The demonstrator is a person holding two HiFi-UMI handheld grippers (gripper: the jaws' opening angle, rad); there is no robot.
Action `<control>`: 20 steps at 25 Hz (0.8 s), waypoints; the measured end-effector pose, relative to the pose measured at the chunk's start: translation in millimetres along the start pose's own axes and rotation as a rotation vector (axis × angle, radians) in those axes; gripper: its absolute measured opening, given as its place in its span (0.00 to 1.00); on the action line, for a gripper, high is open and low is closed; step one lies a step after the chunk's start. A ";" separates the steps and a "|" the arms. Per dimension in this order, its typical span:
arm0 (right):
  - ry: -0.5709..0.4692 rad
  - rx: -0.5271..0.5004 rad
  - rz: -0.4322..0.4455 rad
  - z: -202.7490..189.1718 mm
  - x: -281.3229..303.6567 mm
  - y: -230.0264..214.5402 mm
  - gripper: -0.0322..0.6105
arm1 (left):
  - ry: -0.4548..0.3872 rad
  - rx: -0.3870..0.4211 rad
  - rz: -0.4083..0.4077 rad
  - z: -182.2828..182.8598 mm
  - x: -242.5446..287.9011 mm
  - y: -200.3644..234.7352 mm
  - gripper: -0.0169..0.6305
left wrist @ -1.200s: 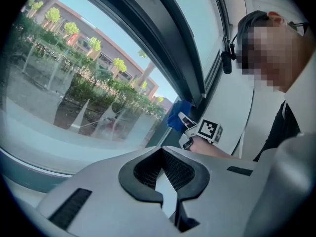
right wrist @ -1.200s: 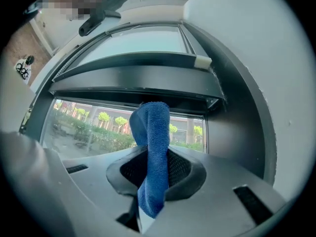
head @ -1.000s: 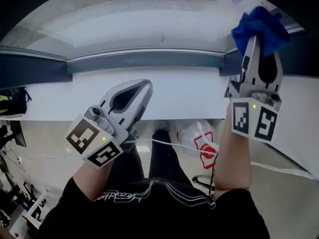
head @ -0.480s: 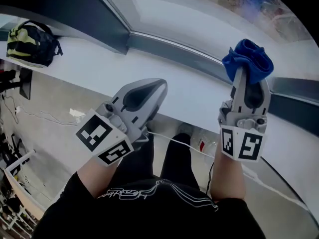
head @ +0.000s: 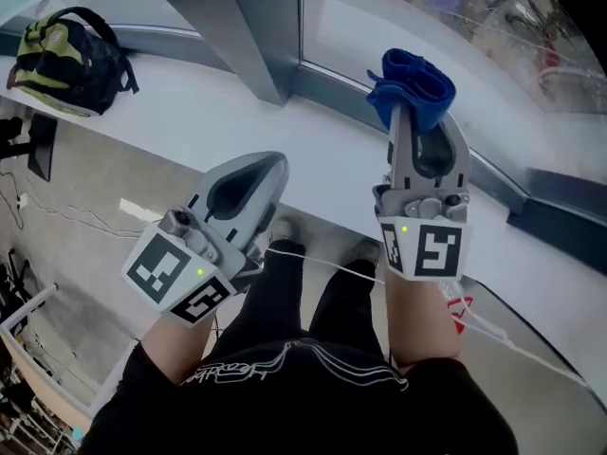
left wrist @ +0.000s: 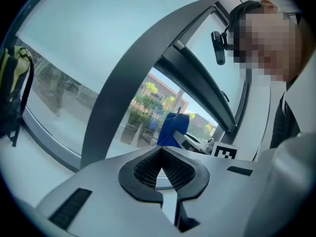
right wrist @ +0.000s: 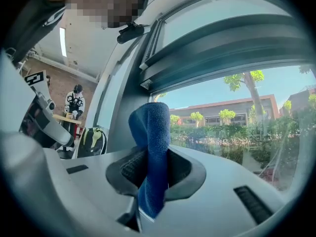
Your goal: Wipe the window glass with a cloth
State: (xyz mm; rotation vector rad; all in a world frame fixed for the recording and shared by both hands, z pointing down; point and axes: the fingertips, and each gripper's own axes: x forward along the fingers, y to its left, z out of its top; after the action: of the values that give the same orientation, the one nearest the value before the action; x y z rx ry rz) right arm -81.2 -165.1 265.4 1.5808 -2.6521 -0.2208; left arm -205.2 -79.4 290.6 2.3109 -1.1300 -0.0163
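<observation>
Right tongs [head: 420, 121] clenched on bunched blue microfibre cloth [head: 410, 79], near clear window glass [head: 398, 17]; left tongs [head: 270, 166] clenched, empty. Risk: slip-out under wiping pressure, thin pinch.

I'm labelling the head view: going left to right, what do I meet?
Backpack → left gripper → blue cloth, clamped in the jaws of the right gripper.
</observation>
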 end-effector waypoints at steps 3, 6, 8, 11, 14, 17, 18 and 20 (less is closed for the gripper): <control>-0.005 0.000 0.007 2.7 17.0 16.5 0.15 | -0.003 0.004 0.003 6.6 -9.9 12.6 0.04; -0.016 0.007 0.003 3.7 37.8 33.2 0.15 | -0.010 -0.014 0.002 12.6 -16.8 29.1 0.04; -0.023 0.013 -0.001 3.1 53.3 43.6 0.15 | -0.014 -0.033 -0.002 14.6 -19.0 38.2 0.04; -0.037 0.023 -0.012 2.1 76.1 50.8 0.15 | -0.017 -0.046 -0.010 14.9 -18.8 47.4 0.04; -0.046 0.026 -0.025 0.3 92.9 46.8 0.15 | -0.023 -0.045 -0.008 13.3 -17.1 48.8 0.04; -0.056 0.018 -0.041 0.0 112.4 46.6 0.15 | -0.025 -0.044 0.001 13.3 -20.1 57.1 0.04; -0.057 0.017 -0.046 -0.6 118.1 47.0 0.15 | -0.024 -0.047 0.005 12.4 -21.3 59.9 0.04; -0.056 0.018 -0.055 -2.7 126.6 46.7 0.15 | -0.022 -0.054 0.010 9.5 -22.3 63.5 0.04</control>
State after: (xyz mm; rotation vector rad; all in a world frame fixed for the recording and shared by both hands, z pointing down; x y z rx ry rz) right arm -182.1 -254.6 270.7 1.6790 -2.6611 -0.2479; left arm -267.8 -98.6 308.6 2.2624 -1.1384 -0.0679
